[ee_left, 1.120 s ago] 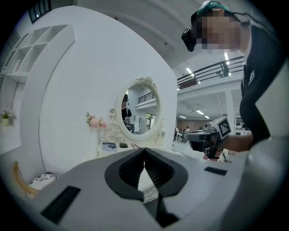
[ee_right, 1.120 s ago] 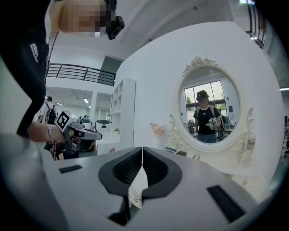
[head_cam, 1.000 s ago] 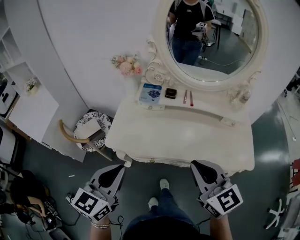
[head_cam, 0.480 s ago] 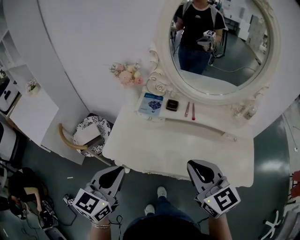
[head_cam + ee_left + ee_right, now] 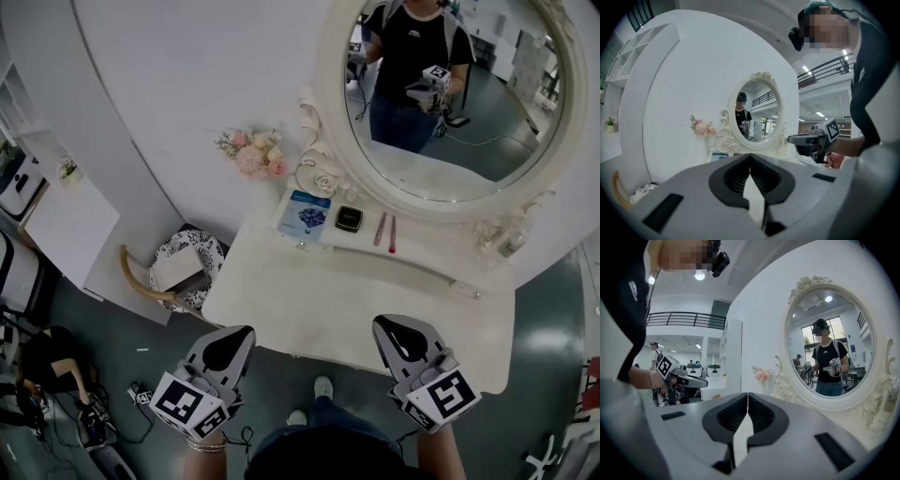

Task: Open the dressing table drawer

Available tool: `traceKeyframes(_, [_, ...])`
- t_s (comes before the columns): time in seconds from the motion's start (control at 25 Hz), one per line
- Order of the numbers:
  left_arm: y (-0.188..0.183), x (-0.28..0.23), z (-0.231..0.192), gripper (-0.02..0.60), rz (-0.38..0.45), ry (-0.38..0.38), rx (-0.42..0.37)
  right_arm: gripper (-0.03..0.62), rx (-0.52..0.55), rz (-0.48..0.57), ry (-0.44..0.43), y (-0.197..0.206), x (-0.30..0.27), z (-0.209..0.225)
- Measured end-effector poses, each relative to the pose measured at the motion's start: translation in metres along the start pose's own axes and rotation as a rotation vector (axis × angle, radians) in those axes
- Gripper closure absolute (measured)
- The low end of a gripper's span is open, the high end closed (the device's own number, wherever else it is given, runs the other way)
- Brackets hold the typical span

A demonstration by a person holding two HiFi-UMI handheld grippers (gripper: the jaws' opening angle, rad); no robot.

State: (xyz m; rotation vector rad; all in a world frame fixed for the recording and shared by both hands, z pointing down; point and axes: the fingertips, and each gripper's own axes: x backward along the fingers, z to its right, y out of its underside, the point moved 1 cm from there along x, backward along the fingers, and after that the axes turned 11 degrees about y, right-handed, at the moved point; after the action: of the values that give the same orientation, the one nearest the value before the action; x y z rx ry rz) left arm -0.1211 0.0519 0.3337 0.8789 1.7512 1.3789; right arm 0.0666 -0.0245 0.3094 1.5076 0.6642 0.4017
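The dressing table (image 5: 356, 281) lies with its long axis across the head view, back against the white wall, near edge facing me. The drawer should sit in that near face, but the top's overhang hides it, so I cannot make out a front or a handle.

The left gripper (image 5: 246, 331) hangs at the table's near left corner. The right gripper (image 5: 379, 323) overlaps the table's near edge towards the right. Both are clenched on nothing, jaws meeting at the tips.

Open floor (image 5: 277, 380) runs along the table's near side, between the two grippers. Left of the table stands a patterned stool (image 5: 187, 262) — close to that corner.

Along the table's back — an oval mirror (image 5: 459, 103), pink flowers (image 5: 251, 152), a blue box (image 5: 304, 213), a small dark case (image 5: 349, 218) and two slim sticks (image 5: 385, 230).
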Motion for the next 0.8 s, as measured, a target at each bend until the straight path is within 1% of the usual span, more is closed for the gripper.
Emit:
traceKeyframes(0.4, [0.002,-0.027,-0.003,0.565,0.002,-0.045,0.013,0.576,-0.042,0.016,-0.046,0.005,-0.012,0.019])
traceKeyframes(0.8, [0.005,-0.040,-0.006,0.565,0.005,-0.081,0.011,0.576,-0.066,-0.007,-0.081,0.017,-0.021,0.026])
